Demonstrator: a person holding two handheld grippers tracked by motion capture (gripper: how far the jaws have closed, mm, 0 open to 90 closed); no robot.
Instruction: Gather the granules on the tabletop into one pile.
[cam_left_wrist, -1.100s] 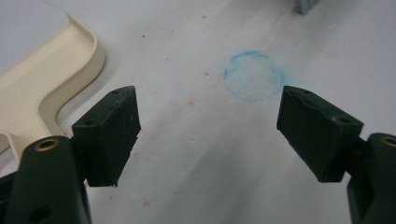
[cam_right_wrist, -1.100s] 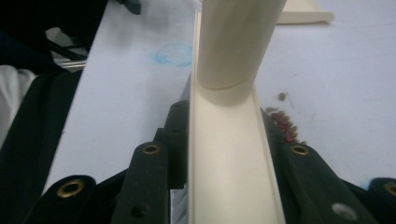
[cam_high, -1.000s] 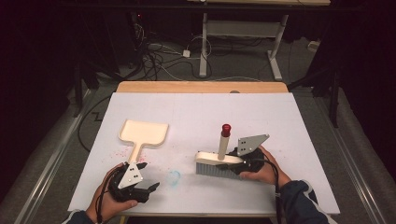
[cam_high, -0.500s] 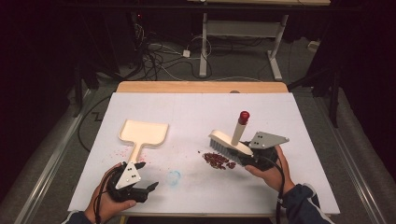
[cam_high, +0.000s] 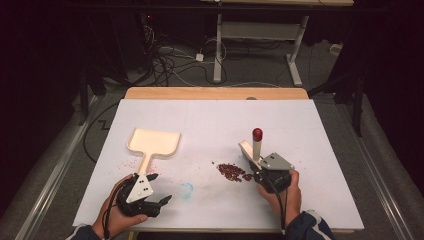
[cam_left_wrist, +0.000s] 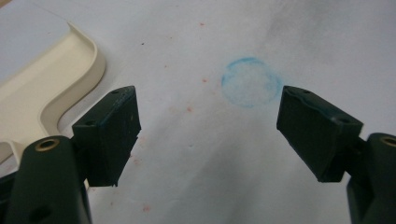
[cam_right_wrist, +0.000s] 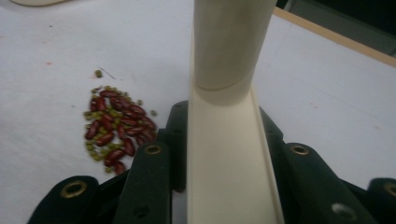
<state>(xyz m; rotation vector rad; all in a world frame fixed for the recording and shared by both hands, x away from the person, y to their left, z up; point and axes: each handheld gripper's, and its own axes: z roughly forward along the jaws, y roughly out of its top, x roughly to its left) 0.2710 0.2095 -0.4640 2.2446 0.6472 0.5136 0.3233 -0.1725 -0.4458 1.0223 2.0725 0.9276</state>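
Note:
A cream hand brush (cam_high: 251, 151) with a red-tipped handle (cam_high: 257, 133) stands tilted at the right of the white table, and my right gripper (cam_high: 261, 172) is shut on its body. In the right gripper view the brush (cam_right_wrist: 224, 140) runs up between the jaws. A small pile of red and green beans (cam_high: 233, 171) lies just left of the brush, and shows again as beans (cam_right_wrist: 114, 128) in the right gripper view. A cream dustpan (cam_high: 153, 142) lies at the left. My left gripper (cam_high: 161, 187) rests open below its handle, holding nothing; its pads (cam_left_wrist: 112, 130) stand wide apart.
A blue circle mark (cam_high: 186, 190) is drawn on the white table cover (cam_high: 210, 120) between the two hands, seen as a blue circle (cam_left_wrist: 251, 81) ahead of the left jaws. The dustpan rim (cam_left_wrist: 91, 70) lies left of them. Cables and desk legs stand beyond the far edge.
My right gripper has lifted and swung the brush to the right, uncovering the bean pile that was under its bristles. The left gripper has stayed put.

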